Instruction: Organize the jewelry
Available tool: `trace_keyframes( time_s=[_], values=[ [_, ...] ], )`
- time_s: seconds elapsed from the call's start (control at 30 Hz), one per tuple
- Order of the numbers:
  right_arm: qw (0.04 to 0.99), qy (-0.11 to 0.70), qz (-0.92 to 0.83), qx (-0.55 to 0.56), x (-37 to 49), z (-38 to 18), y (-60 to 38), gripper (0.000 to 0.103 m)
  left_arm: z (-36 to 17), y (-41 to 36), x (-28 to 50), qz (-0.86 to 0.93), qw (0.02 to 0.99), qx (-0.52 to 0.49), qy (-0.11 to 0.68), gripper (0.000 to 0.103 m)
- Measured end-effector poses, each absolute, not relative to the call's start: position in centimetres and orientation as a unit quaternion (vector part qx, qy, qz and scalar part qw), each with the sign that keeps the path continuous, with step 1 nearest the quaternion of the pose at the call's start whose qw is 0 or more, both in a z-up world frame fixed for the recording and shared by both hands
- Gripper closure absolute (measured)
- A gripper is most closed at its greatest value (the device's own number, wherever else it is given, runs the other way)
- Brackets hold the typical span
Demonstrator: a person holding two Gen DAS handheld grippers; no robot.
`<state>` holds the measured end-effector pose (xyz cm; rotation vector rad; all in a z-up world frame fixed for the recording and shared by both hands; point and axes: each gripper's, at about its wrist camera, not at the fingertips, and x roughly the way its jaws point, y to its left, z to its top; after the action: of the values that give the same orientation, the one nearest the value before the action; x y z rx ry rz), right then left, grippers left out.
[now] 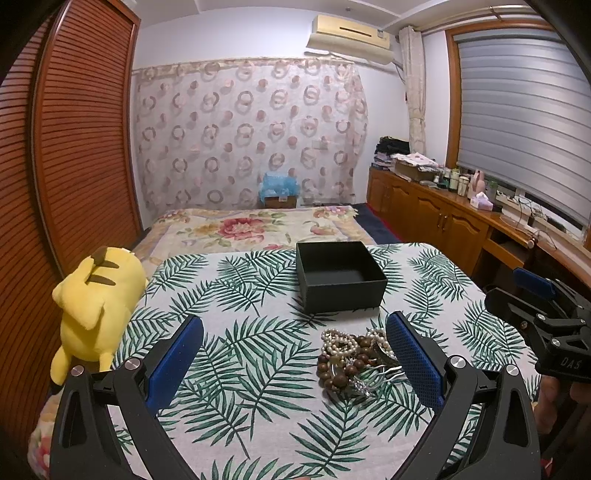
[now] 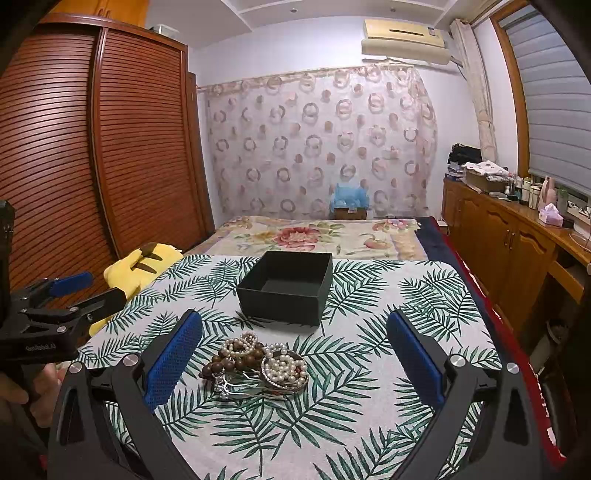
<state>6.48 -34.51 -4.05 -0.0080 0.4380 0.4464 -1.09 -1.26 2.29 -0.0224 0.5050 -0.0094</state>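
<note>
Setting: a home bedroom. Indicators: a bed [image 1: 255, 225] with a floral blanket beyond the far edge of the leaf-print tablecloth [image 1: 236, 295]; a louvered wooden wardrobe [image 2: 110, 147] on the left wall; a wall-mounted air conditioner [image 1: 351, 35]; a patterned curtain [image 1: 251, 133]; low wooden cabinets [image 1: 436, 206] under a blinded window [image 1: 524, 110], carrying toiletries and folded clothes.

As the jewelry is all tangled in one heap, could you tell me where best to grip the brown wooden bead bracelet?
Probably take the brown bead bracelet at its outer loop on the heap's left edge, coming from above with the left gripper; there its beads lie free of the pearls.
</note>
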Motion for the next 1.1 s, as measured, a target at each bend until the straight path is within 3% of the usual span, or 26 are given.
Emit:
trace_keyframes(
  time_s=[0.53,0.8,1.1],
  values=[
    [0.937,0.253,0.238,-0.03,9.0,-7.8,-34.5,0.002,-3.1,-0.2,2.9,-0.044,0.946,-0.012,0.322,0.007],
    [0.925,0.284,0.247,-0.042,11.0,-10.1,-34.4,0.011,-4.9,-0.6,5.5,-0.08,0.934,-0.007,0.349,0.008],
    [0.91,0.315,0.266,-0.052,12.8,-12.2,-33.6,0.029,-7.0,-1.1,9.4,-0.141,0.904,-0.043,0.401,0.041]
  ],
)
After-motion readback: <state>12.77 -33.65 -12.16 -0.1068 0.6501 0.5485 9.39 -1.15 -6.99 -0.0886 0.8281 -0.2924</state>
